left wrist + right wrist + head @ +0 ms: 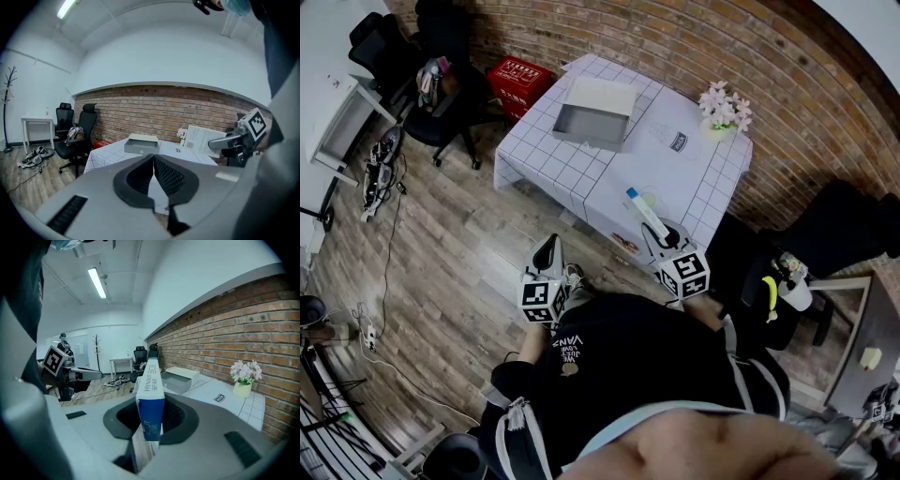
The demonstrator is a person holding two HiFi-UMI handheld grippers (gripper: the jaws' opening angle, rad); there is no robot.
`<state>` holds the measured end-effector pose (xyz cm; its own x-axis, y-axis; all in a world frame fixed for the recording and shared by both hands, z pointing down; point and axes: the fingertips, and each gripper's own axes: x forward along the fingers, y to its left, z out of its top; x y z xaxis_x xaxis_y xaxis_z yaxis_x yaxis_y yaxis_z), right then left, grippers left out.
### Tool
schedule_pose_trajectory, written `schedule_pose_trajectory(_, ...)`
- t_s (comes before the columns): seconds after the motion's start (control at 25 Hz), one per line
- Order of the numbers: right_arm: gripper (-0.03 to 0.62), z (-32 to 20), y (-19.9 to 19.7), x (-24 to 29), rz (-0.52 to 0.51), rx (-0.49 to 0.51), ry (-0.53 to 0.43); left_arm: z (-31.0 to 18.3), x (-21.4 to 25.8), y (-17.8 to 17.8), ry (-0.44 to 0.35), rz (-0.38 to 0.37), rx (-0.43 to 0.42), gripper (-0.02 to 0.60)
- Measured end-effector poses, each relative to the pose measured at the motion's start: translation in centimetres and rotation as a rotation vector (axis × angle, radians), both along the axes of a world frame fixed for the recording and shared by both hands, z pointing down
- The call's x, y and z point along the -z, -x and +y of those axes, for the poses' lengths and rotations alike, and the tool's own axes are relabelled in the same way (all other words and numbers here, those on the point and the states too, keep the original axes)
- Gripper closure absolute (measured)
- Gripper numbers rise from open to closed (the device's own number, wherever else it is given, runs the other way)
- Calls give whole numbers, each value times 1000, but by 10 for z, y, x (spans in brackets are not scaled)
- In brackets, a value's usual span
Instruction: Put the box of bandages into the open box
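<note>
My right gripper (pixel 659 232) is shut on the box of bandages (pixel 645 213), a slim white and blue carton that sticks out forward over the near edge of the table. The right gripper view shows the carton (pixel 151 394) standing on edge between the jaws. The open box (pixel 594 112), grey with its lid raised behind it, sits at the far left of the white checked table (pixel 609 173); it also shows as the open box (pixel 179 379) and the open box (pixel 142 144). My left gripper (pixel 548 253) hangs over the floor, shut and empty, with its jaws touching.
A pot of pink flowers (pixel 722 110) stands at the table's far right corner, by the brick wall. A red crate (pixel 518 82) and a black office chair (pixel 442 103) are left of the table. Another dark chair (pixel 839 230) stands at the right.
</note>
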<state>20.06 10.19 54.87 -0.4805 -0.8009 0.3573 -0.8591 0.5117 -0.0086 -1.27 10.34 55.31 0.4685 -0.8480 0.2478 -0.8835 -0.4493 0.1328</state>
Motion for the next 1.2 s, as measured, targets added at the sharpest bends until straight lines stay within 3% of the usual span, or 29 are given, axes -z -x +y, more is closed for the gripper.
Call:
schedule_pose_trajectory(0.68, 523, -48, 11, 4, -66, -54, 15, -49, 1, 16, 17, -3, -13, 570)
schedule_pose_trajectory(1.2, 523, -89, 46, 0, -67, -112, 21, -97, 0, 54, 18, -7, -58, 569)
